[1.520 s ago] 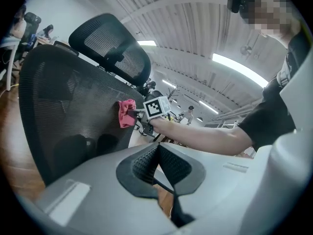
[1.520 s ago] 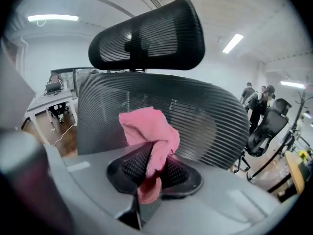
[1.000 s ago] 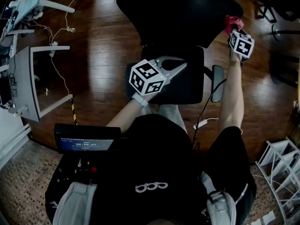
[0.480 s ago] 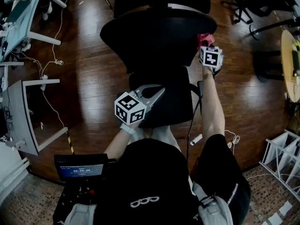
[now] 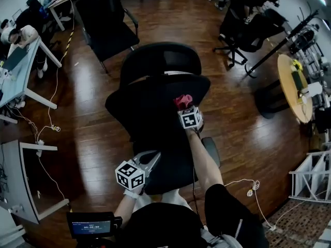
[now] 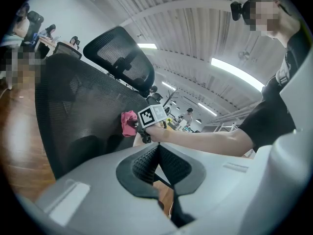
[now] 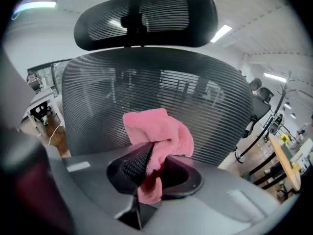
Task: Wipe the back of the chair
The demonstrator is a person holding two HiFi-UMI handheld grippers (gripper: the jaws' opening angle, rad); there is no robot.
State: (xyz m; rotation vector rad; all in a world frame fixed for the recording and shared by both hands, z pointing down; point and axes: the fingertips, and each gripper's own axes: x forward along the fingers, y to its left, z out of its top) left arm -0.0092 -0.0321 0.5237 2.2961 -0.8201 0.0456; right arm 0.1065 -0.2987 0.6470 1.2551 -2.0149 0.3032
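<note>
Nearest me, the left hand-held gripper [image 6: 157, 151] is clenched with nothing in it, its ribbed pads [image 6: 144, 163] pressed flat together, and in the head view it hangs over the front edge of the seat [image 5: 176, 164]. My right arm reaches forward across that seat, past the armrest [image 5: 211, 151] at its right edge. The right hand-held gripper [image 7: 150, 153] is grasping the cloth [image 7: 159, 131]: the pink fabric is pinched between the jaws, one end hanging below them and the bulk bunched up above the tips. The cloth sits right at the black mesh of the backrest [image 7: 146, 92], on the face that looks toward the seat; from above it lies toward the backrest's right edge, and in the right gripper view it is low on the mesh, well under the headrest [image 7: 146, 16]. I cannot tell whether the fabric is pressing on the mesh or is only just in front of it. The chair stands on a dark wooden floor [image 5: 93, 138], with a white cable [image 5: 248, 187] lying to its right. Farther out are a desk [image 5: 15, 71] at the left, a round table [image 5: 295, 87] at the right, and more black chairs [image 5: 248, 19] beyond.
</note>
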